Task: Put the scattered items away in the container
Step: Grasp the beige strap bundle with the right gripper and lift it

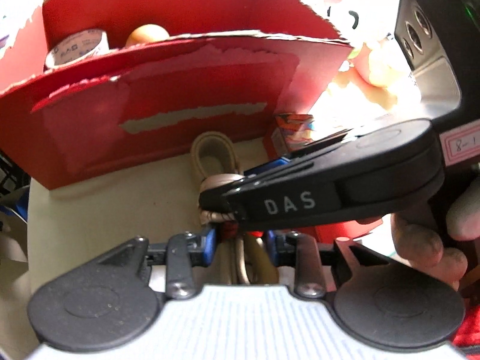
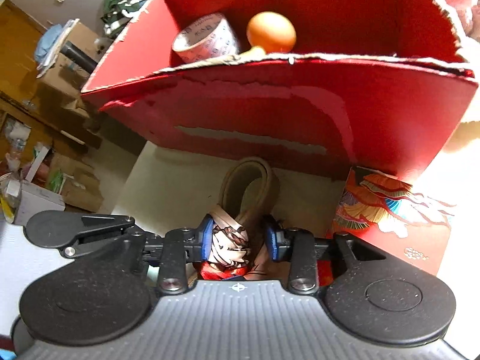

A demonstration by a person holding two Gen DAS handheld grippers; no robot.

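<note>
While both grippers meet on the folded beige belt, the right gripper clamps its wrapped middle, the left gripper brackets it, grip unclear; red box just ahead.

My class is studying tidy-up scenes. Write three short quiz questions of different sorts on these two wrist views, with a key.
1. True or false: the red cardboard box already holds a printed roll of tape.
2. Which lies beside the tape: (a) a round orange wooden piece, (b) a green cup?
3. What does the right gripper grip in its jaws?

Key: 1 true. 2 a. 3 The folded beige belt wrapped in printed cloth, which the left gripper also flanks.
</note>
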